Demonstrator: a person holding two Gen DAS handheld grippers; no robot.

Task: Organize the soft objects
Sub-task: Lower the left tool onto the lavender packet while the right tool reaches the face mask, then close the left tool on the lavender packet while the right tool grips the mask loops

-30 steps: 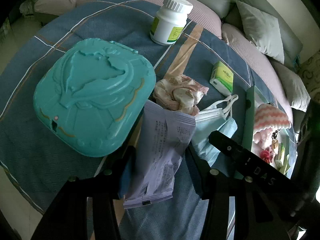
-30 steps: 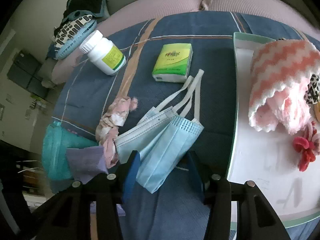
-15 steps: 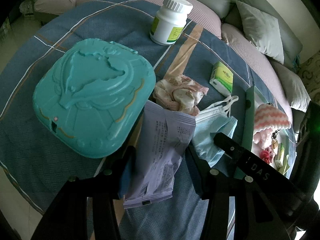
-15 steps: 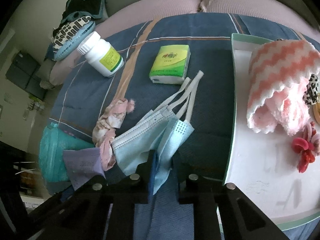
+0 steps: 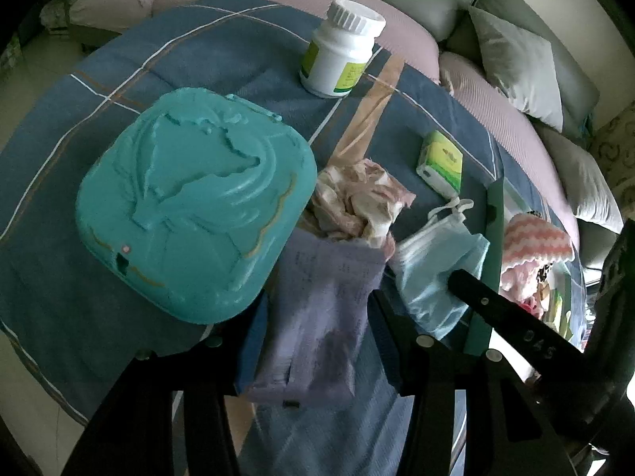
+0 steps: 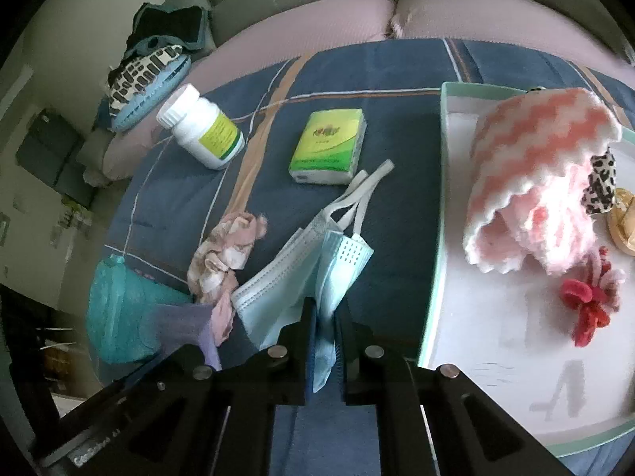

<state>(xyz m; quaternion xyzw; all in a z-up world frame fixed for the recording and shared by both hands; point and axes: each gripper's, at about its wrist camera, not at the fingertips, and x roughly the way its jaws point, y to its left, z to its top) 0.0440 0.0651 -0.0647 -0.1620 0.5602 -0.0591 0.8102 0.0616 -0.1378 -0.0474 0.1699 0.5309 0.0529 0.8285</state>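
My right gripper [image 6: 325,313] pinches the near edge of a light blue face mask [image 6: 285,281], its jaws still closing tight on the fabric. The mask hangs bunched from the pads, its white ear loops trailing on the blue cloth. In the left wrist view the mask [image 5: 436,265] lies right of a purple soft packet [image 5: 329,277]. My left gripper [image 5: 317,329] is shut on that packet, one pad on each long side. A crumpled pink cloth [image 5: 357,202] lies just beyond the packet's far end.
A teal embossed box [image 5: 190,198] sits left of the packet. A white bottle [image 5: 341,51] and a green tissue pack [image 6: 329,146] stand farther back. At the right, a green-rimmed white tray [image 6: 440,158] holds a pink zigzag cloth [image 6: 535,150] and a red scrunchie [image 6: 587,301]. A sofa lies beyond.
The right gripper's jaws went from wide apart to pinched on the mask, which has folded and bunched up. The left gripper and its packet have not moved.
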